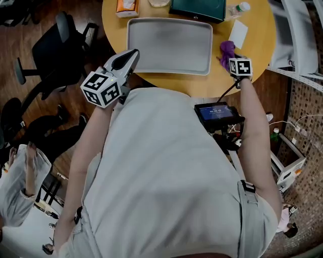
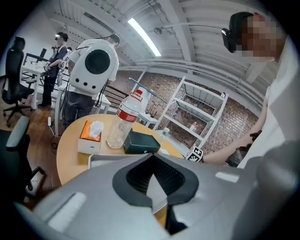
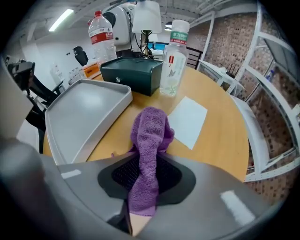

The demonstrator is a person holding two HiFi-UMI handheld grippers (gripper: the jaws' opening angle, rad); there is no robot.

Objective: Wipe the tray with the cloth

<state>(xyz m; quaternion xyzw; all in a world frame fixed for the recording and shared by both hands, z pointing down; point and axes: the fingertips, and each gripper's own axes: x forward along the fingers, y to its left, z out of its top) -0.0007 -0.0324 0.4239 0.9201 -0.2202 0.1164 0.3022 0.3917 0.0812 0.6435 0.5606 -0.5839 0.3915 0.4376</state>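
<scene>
The grey tray (image 1: 169, 45) lies empty on the round wooden table (image 1: 262, 45), and shows in the right gripper view (image 3: 79, 112) at the left. A purple cloth (image 1: 227, 50) lies bunched on the table just right of the tray. My right gripper (image 1: 231, 59) is at its near end. In the right gripper view the cloth (image 3: 150, 136) runs down between the jaws of that gripper (image 3: 145, 180), which are shut on it. My left gripper (image 1: 130, 54) hovers above the tray's near left corner. Its jaws (image 2: 152, 180) stand slightly apart with nothing between them.
Behind the tray stand a dark green box (image 1: 198, 9), an orange tissue box (image 1: 127, 7) and a plastic bottle (image 1: 237, 10). A white paper (image 1: 238, 33) lies beyond the cloth. A black office chair (image 1: 55, 50) stands left of the table, a white rack (image 1: 298, 40) to the right.
</scene>
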